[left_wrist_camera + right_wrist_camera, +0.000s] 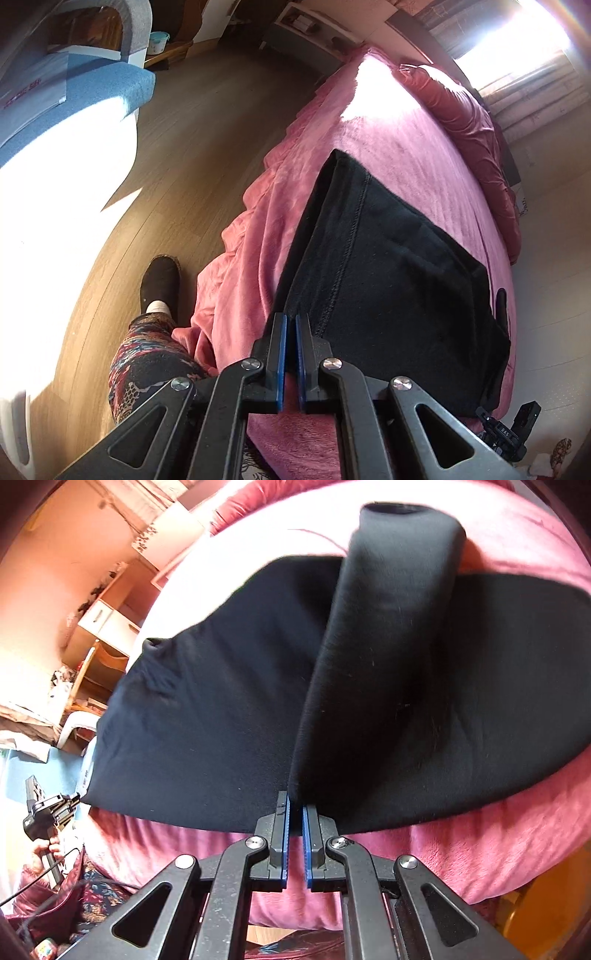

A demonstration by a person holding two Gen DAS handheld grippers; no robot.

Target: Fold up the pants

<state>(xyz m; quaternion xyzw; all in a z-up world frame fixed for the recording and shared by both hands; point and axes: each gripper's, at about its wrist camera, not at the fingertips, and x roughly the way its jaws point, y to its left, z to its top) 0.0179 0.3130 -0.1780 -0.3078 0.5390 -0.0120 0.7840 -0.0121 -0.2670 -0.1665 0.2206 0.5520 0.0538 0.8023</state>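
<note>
Left wrist view shows my left tongs (290, 320) pressed together on the near edge of the black pants (388, 266), which lie flat on the pink bed (399, 122) with their long axis running away from me toward the far pillow end, close to the bed's left edge. Right wrist view has my right tongs (295, 806) pinching a fold of the pants (207, 716) at the near edge, that raised strip pointing straight away across the wider cloth.
</note>
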